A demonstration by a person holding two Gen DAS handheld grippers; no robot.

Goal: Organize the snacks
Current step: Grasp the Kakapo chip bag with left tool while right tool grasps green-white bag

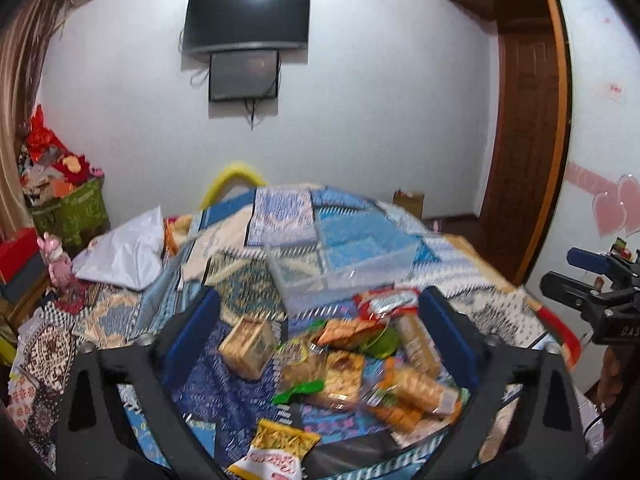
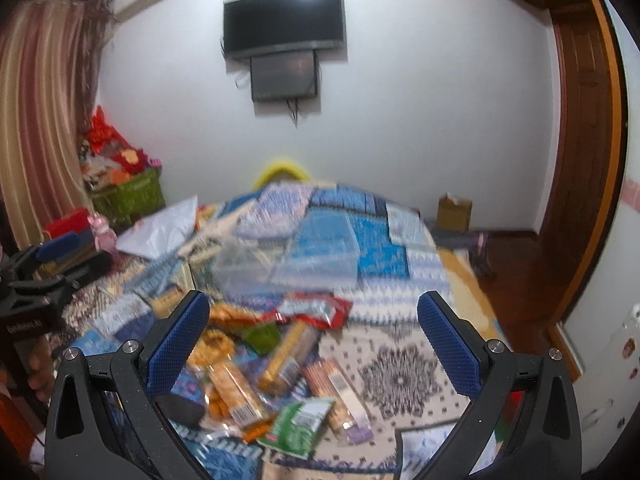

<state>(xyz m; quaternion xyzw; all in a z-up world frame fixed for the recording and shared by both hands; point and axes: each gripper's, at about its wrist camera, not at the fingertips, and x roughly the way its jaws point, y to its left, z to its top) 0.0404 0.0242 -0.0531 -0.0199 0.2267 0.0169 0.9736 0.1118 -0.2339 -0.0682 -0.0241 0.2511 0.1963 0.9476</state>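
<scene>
A pile of snack packets [image 1: 360, 364] lies on a patterned bedspread [image 1: 248, 280], also in the right wrist view [image 2: 256, 368]. A clear plastic box [image 1: 340, 268] sits just behind the pile, also in the right wrist view [image 2: 304, 260]. My left gripper [image 1: 320, 344] is open and empty, hovering over the pile, with a small tan box [image 1: 246, 348] and a red packet [image 1: 386, 300] between its fingers. My right gripper [image 2: 314, 344] is open and empty above the pile's right side. A yellow packet [image 1: 280, 452] lies nearest. Both views are blurred.
A white plastic bag [image 1: 128, 252] lies on the bed's left. A green basket of toys [image 1: 72, 208] stands by the curtain. A wall TV [image 1: 248, 16] hangs ahead. A cardboard box [image 2: 454, 210] sits on the floor by the wooden door frame [image 2: 576, 160].
</scene>
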